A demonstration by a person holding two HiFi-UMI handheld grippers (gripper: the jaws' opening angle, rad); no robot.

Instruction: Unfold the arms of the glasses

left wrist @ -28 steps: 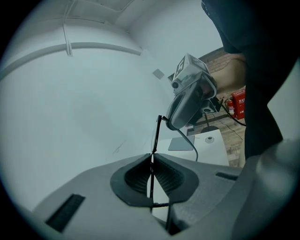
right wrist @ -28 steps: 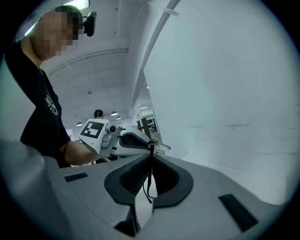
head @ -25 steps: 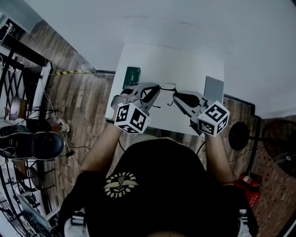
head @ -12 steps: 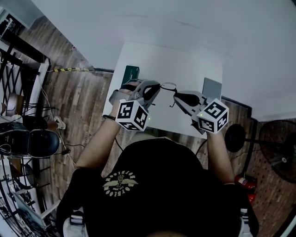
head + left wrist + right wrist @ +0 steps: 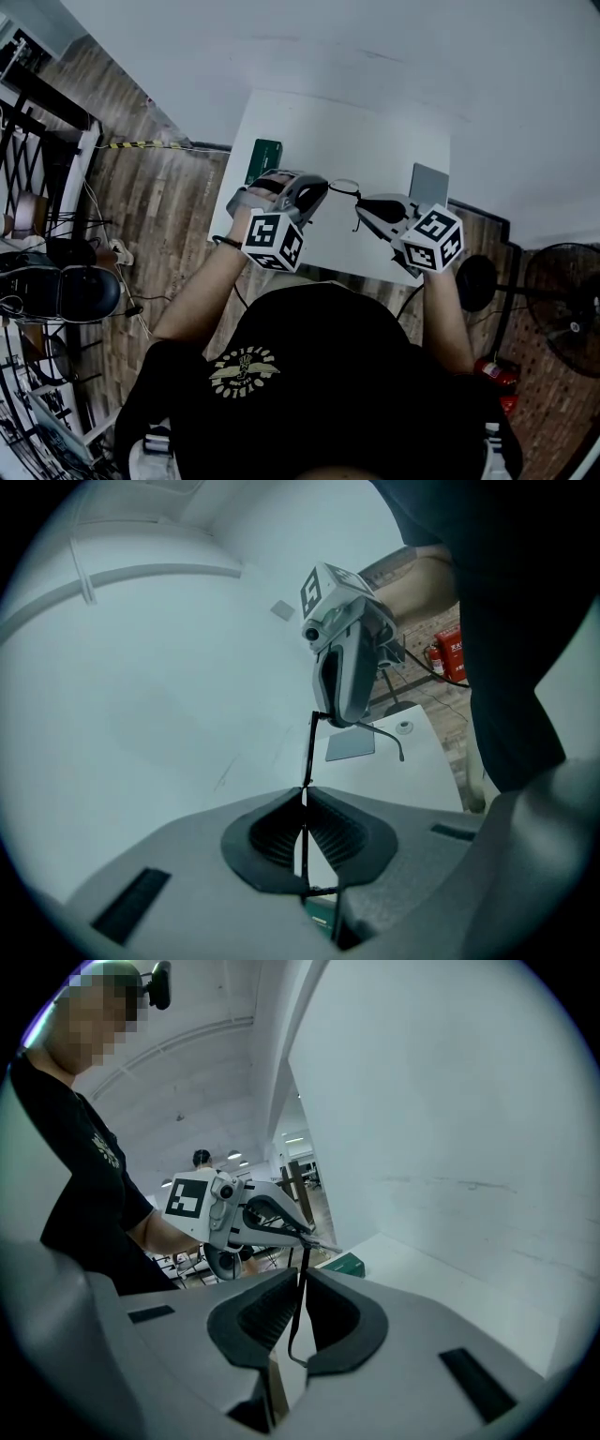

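Note:
Thin black glasses (image 5: 343,186) hang in the air over the white table (image 5: 375,131), stretched between my two grippers. My left gripper (image 5: 324,187) is shut on the frame; in the left gripper view the frame's thin edge (image 5: 308,752) rises from between its pads (image 5: 281,832). My right gripper (image 5: 359,203) has one arm of the glasses (image 5: 298,1312) between its pads. Its jaws have just been opening a little, but the pad tips still touch the arm. The arm's curved end hangs loose behind them. The two grippers face each other, tips close together.
A green box (image 5: 267,154) lies at the table's left edge and a grey flat slab (image 5: 432,183) at its right edge. Below the table are a wooden floor, a round stand (image 5: 483,277), a fan (image 5: 565,300) and a red extinguisher (image 5: 502,369). Racks and chairs stand at far left.
Both grippers and the glasses have sunk slightly toward the table. The left gripper has rolled, so its marker cube shows a different face. The glasses stay held between the two.

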